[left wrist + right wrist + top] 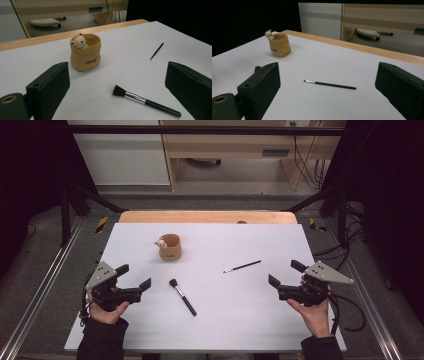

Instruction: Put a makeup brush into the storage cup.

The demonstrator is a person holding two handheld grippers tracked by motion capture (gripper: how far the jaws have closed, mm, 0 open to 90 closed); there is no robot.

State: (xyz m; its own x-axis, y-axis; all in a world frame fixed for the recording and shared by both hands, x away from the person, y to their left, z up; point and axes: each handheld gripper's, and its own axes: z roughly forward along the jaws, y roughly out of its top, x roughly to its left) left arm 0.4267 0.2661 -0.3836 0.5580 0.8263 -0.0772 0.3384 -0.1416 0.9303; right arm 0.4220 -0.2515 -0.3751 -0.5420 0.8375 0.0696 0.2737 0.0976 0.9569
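The work in hand looks like gathering two brushes into a cup, and it stands at the very first step: nothing is picked up yet. The big brush lies flat on the white table, bristles toward the far side, handle running back toward the person, just beside the left gripper. In the left gripper view it lies between the two black jaws and a little ahead of them, untouched. The thin brush lies flat too, right of the middle, near the right gripper but apart from it; in the right gripper view it sits crosswise ahead of the jaws, tip to the left.

Both grippers are released, jaws spread wide with nothing between the pads, each held low over the table by a hand at the near edge.

The cup stands upright toward the far left of the table, well apart from both brushes. It is tan, with a small bear figure perched at its rim. As far as the left gripper view looks in, it holds nothing, though its bottom is hidden.

The next move, I judge, calls for bringing a gripper down over a brush handle, jaws either side of it, and clenching low enough to catch so flat and slim a thing without pushing it away
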